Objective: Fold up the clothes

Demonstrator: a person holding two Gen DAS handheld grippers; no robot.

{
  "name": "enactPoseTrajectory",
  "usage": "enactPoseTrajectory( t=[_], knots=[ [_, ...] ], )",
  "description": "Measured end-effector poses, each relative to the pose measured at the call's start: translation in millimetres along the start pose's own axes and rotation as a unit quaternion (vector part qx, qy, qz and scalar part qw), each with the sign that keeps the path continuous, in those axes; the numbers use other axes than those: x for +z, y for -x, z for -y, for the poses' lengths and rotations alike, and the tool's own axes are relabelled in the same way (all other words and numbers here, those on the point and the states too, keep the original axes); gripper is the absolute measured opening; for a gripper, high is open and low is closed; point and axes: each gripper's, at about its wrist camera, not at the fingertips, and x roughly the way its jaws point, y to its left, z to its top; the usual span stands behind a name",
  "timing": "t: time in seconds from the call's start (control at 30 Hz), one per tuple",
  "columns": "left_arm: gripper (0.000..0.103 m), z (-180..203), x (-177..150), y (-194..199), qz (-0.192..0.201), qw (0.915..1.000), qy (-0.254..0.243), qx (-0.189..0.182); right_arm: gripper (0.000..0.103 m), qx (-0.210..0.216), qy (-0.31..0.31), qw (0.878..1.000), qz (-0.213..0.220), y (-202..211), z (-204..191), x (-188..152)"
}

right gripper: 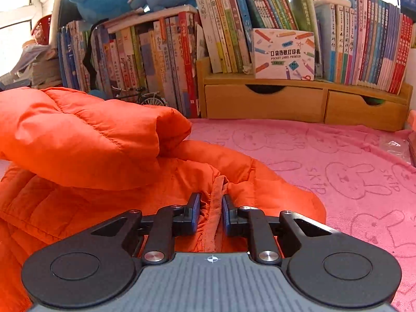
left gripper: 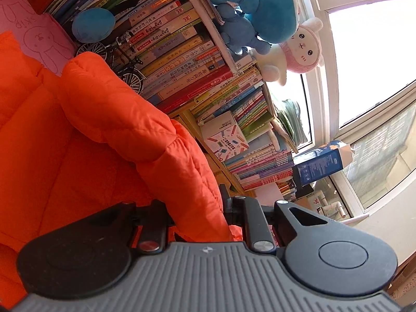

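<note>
While the right wrist view looked level across the pink cloth [right gripper: 338,161], the left wrist view was rolled hard to one side, so its books [left gripper: 187,59] ran diagonally. The orange jacket [right gripper: 91,140] lay on the cloth at the left of the right view, puffy and partly doubled over itself. The right gripper [right gripper: 211,214] had its two fingers nearly together, pinching a thin ridge of jacket edge between the pads. Only this view showed that pinch plainly.

From the left view, the jacket [left gripper: 104,130] filled the left half, and a fold of it draped over the left gripper [left gripper: 200,213], hiding the space between the fingers; I cannot tell whether they were spread or pinching. That view alone showed the window [left gripper: 369,52], the pink-and-white plush [left gripper: 304,52] and a blue carton [left gripper: 322,161]. The right view alone showed the wooden drawers [right gripper: 299,101] under the books and a printer box [right gripper: 283,54].
</note>
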Motion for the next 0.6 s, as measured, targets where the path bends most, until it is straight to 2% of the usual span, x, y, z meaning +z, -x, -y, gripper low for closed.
enactPoseTrajectory(
  t=[0.07, 0.13, 0.17, 0.3, 0.43, 0.53, 0.57, 0.6],
  knots=[
    [0.018, -4, -9, 1, -0.001, 0.9997, -0.014, 0.018, 0.036, 0.01, -0.022, 1.0, 0.005, 4, 2, -2],
    [0.018, -10, -17, 5, 0.001, 0.9991, -0.026, 0.033, 0.075, 0.053, -0.07, 0.996, 0.004, 12, 5, -3],
    [0.018, -12, -21, 7, 0.002, 0.9987, -0.031, 0.041, 0.078, 0.075, -0.094, 0.993, 0.004, 15, 6, -4],
    [0.018, -22, -32, 13, 0.0, 0.9987, -0.024, 0.046, 0.079, 0.16, -0.189, 0.969, 0.002, 30, 12, -7],
    [0.018, -21, -35, 17, -0.002, 0.9993, -0.017, 0.033, 0.081, 0.243, -0.28, 0.929, -0.001, 44, 18, -10],
    [0.018, -13, -38, 20, -0.004, 0.9992, -0.031, 0.025, 0.081, 0.255, -0.306, 0.917, -0.003, 31, 9, -8],
    [0.018, -10, -40, 20, -0.003, 0.9988, -0.041, 0.028, 0.078, 0.258, -0.313, 0.914, -0.004, 25, 5, -7],
    [0.018, -7, -42, 20, -0.003, 0.998, -0.053, 0.035, 0.063, 0.256, -0.321, 0.912, -0.004, 22, 4, -6]
  ],
)
